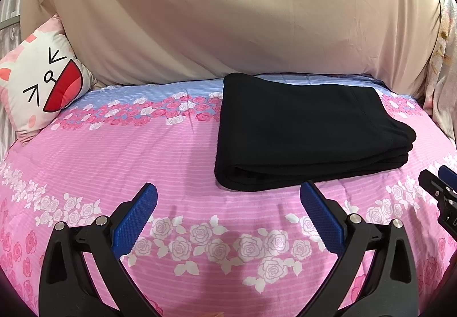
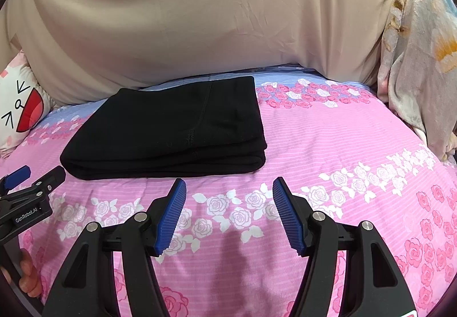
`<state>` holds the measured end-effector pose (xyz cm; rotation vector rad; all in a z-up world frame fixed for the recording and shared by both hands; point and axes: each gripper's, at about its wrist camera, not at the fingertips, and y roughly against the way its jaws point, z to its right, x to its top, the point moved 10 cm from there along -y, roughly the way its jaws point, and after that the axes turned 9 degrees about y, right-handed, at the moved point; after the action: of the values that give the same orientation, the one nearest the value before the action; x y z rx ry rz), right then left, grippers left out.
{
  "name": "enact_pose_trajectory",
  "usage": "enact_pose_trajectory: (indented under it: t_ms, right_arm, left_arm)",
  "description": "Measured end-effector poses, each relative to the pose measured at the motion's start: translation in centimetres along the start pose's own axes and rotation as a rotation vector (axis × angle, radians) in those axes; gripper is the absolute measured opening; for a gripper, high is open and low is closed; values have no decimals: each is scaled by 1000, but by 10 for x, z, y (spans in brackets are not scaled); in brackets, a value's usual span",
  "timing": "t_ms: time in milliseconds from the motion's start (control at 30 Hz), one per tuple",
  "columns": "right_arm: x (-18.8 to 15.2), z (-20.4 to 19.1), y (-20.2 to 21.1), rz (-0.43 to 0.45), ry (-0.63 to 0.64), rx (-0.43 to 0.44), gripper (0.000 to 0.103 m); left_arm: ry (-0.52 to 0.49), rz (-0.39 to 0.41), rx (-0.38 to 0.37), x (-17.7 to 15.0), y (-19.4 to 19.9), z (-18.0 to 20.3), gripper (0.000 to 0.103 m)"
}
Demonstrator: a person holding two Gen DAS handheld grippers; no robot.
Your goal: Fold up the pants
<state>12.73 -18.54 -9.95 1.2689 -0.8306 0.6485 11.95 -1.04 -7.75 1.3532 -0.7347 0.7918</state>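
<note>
Black pants (image 1: 305, 131) lie folded into a flat, layered rectangle on the pink rose-print bedspread (image 1: 171, 151). In the right wrist view the same folded pants (image 2: 171, 128) rest left of centre. My left gripper (image 1: 228, 191) hovers just short of the near edge of the pants, open, nothing between its blue pads. My right gripper (image 2: 228, 185) is open too, a little in front of the bundle's near right corner, with only bedspread (image 2: 328, 151) below. Each gripper shows at the other view's edge: the right gripper (image 1: 437, 179) and the left gripper (image 2: 37, 174).
A large beige cushion or covered headboard (image 1: 228, 17) rises right behind the pants. A white pillow with a cartoon face (image 1: 42, 82) leans at the far left. Pale floral fabric (image 2: 422, 45) hangs at the right. A hand (image 2: 28, 277) grips the left tool's handle.
</note>
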Motion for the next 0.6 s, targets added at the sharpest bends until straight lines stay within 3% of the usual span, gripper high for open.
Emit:
enact_pose_trajectory:
  t_ms: [600]
  right_arm:
    - [0, 1, 0, -2, 3, 2, 62]
  left_arm:
    - [1, -14, -13, -3, -3, -2, 98]
